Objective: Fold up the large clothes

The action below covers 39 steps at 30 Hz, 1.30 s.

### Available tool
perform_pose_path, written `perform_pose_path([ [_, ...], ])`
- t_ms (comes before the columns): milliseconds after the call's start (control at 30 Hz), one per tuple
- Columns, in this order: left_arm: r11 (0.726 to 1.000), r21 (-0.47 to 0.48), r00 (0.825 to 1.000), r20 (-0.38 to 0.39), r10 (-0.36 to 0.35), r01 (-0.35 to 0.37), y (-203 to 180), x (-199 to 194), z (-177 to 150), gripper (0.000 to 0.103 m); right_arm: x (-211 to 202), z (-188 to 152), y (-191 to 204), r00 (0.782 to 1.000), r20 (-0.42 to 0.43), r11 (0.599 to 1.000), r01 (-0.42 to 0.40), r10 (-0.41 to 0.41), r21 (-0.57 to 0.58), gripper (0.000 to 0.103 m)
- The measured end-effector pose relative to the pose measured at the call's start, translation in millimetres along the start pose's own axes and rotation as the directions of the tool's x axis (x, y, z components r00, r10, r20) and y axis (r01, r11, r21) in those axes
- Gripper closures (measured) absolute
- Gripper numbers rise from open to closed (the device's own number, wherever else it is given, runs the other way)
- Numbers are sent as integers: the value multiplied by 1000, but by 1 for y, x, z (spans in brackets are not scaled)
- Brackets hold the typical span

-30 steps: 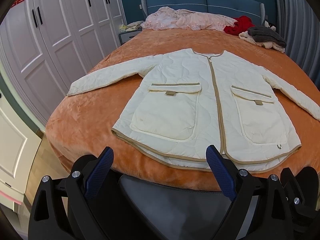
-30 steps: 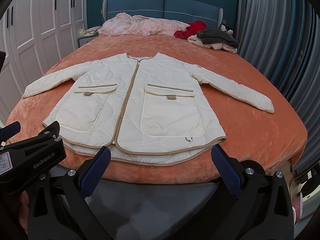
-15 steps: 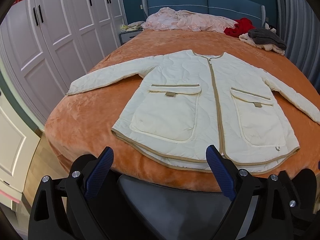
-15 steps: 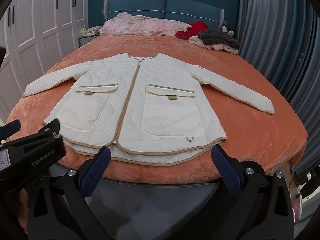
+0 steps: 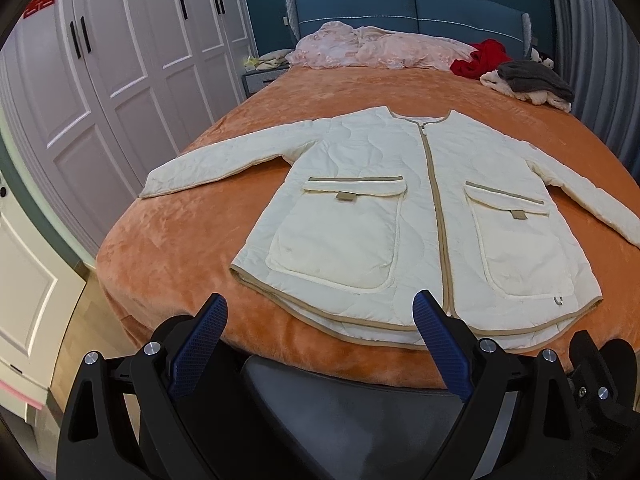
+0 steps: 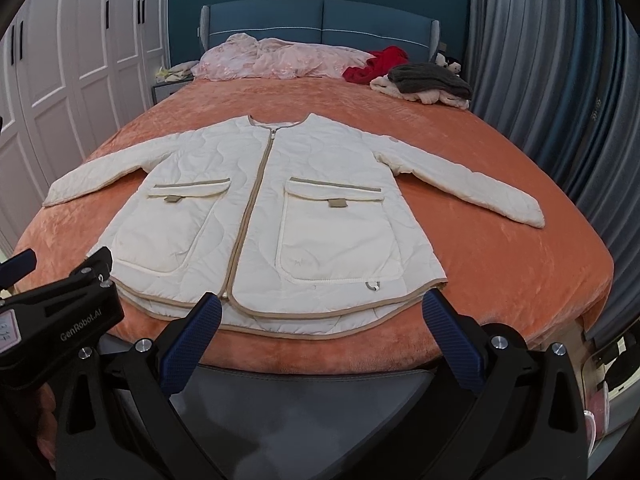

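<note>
The cream jacket [image 5: 420,216] lies flat on the bed [image 5: 180,240], just beyond the left gripper [image 5: 320,312] and right gripper [image 6: 320,312], both spread wide, empty.

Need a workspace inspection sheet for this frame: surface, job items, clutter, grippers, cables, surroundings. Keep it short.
Surface: bed with orange blanket, smooth around the garment.
Job's things: cream quilted jacket lies flat, front up, zipped, both sleeves spread out to the sides, hem near the foot edge.
Clutter: pink bedding, red garment and a grey and cream clothes pile at the head end, apart from the jacket.
Grippers: left gripper open, empty, short of the hem; right gripper open, empty, in front of the hem.
Cables: nothing seen.
Surroundings: white wardrobe on the left, blue headboard, grey curtains on the right, nightstand beside the bed.
</note>
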<state>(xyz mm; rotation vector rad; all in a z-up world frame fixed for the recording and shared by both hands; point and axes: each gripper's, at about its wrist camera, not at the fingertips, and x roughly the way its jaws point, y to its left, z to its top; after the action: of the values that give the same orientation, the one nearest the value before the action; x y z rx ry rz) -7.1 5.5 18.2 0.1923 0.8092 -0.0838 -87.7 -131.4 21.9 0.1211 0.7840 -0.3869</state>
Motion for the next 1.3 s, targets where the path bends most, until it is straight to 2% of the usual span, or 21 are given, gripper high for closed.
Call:
perform_pose_path([
  [933,1000,0,1000,-3,2,-2,0,1,-4,12,3,-2,3,1000,-11,1000,-11,11,-14,5],
  [1167,1000,2,999,-34,21,-21,3,22,-4,12,20,-1,-4,998,-53,1000,-16,16,0,5],
  [1300,1000,14,997,-71,1,0,0,41,-2,12,44,6,-24,995,-93,999,-23,26,37,5],
])
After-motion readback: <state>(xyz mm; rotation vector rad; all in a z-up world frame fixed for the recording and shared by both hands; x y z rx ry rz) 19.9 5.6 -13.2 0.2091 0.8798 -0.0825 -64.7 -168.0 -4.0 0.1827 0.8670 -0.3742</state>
